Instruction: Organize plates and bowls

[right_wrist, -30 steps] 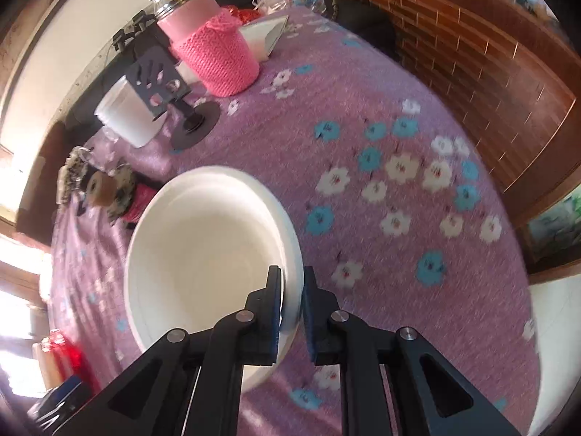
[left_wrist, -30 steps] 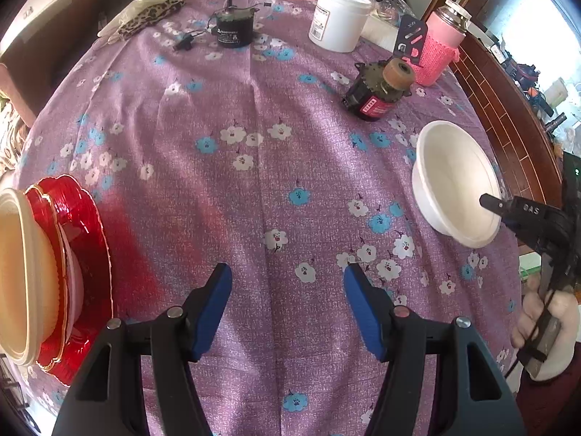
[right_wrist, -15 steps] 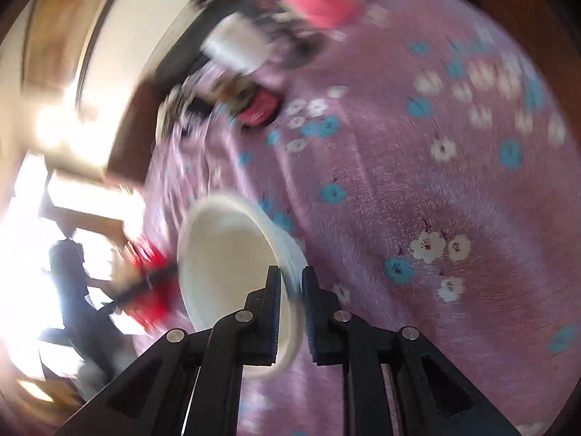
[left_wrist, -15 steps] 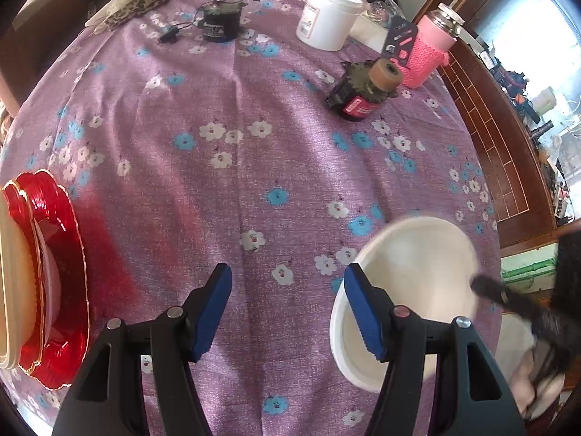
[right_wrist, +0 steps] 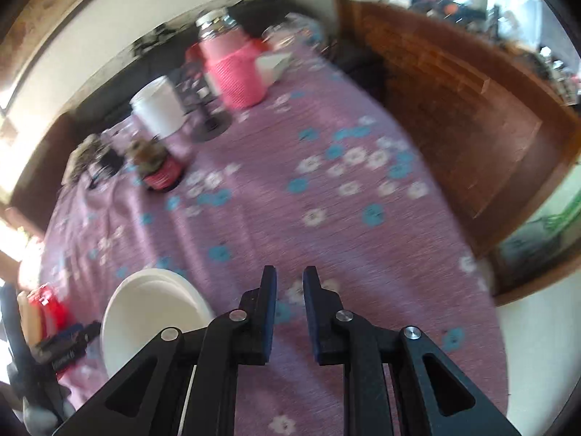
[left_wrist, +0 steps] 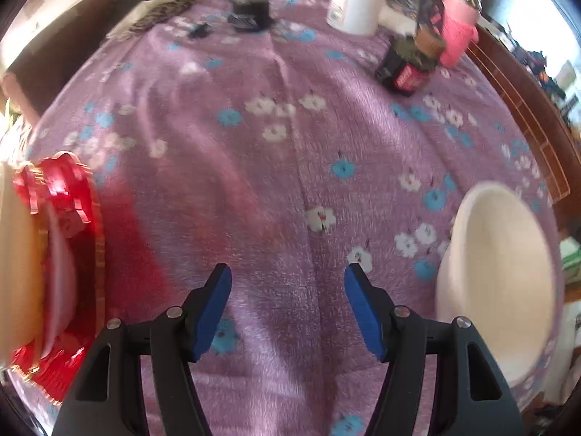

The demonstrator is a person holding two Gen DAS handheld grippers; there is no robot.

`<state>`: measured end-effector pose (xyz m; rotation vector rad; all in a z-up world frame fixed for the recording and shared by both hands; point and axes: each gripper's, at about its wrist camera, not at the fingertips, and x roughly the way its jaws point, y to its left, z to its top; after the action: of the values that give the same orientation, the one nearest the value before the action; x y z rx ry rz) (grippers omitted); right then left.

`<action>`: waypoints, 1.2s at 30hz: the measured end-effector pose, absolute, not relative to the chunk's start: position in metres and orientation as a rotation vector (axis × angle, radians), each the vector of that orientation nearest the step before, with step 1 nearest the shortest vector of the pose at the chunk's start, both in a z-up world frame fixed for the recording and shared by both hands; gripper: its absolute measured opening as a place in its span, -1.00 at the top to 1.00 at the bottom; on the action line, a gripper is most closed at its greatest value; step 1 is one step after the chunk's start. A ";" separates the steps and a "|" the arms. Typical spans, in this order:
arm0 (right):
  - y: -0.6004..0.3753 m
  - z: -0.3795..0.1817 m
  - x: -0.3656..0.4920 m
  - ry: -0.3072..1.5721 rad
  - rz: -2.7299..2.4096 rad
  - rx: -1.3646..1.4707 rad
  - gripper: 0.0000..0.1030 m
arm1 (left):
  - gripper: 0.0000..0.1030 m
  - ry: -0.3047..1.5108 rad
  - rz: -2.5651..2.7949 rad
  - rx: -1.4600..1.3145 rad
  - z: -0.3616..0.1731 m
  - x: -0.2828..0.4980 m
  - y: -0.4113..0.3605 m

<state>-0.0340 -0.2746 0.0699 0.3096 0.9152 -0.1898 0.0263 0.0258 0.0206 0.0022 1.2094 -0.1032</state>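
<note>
Purple floral counter (left_wrist: 276, 167). White bowl (left_wrist: 508, 283) right of wide, empty left tongs (left_wrist: 287, 305); right tongs (right_wrist: 289, 309) narrow, empty, likely released for a handover.

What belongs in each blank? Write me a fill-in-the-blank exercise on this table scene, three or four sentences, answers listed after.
1. The left gripper is open and holds ___.
2. In the right wrist view, the white bowl sits to the ___ of the right gripper.
3. The scalloped plate at the left edge of the left wrist view is ___ in colour.
4. The knitted sleeve on the flask is ___.

Missing words: nothing; left; red; pink
</note>
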 end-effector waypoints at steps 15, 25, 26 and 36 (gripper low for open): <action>-0.240 0.054 -0.015 0.953 -0.206 0.221 0.63 | -1.00 0.914 -0.011 0.146 0.005 0.030 0.030; -0.254 0.048 -0.026 0.954 -0.261 0.252 0.62 | -1.00 0.914 -0.012 0.145 0.004 0.031 0.031; -0.255 0.046 -0.027 0.959 -0.261 0.263 0.62 | -1.00 0.914 -0.012 0.145 0.004 0.031 0.031; -0.284 0.069 -0.061 0.873 -0.289 0.357 0.61 | -1.00 0.913 -0.012 0.146 0.004 0.032 0.031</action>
<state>-0.0615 -0.2843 0.0693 0.3566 0.8728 -0.2891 0.0319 0.0314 0.0042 0.1455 0.9133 -0.0119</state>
